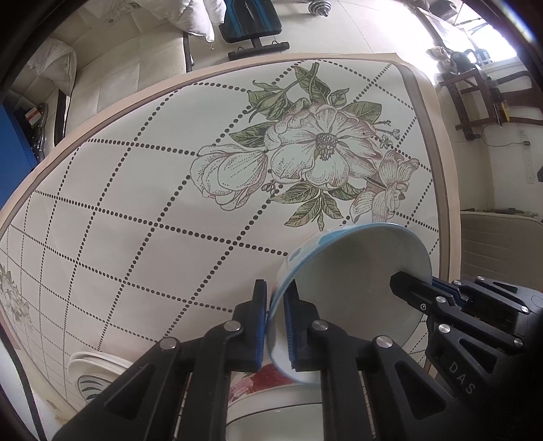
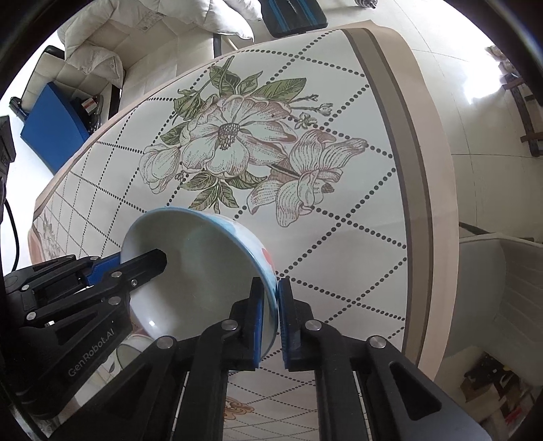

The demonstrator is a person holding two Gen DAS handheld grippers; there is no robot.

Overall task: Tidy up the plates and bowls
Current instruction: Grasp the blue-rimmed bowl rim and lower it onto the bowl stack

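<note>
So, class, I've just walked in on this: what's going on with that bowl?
Both handheld grippers are clamped on one blue-rimmed bowl, at opposite sides of its rim. The left gripper pinches one side, the right gripper the other, and the bowl is tilted and raised over the floral tablecloth. Below it, near the table's close edge, sit a flower-patterned bowl and a white plate. The blue-rimmed bowl has not been set down.

Floral tablecloth (image 1: 169, 190), white cushions (image 2: 101, 51), black-and-blue bench (image 1: 251, 23), blue panel (image 2: 51, 129)
</note>
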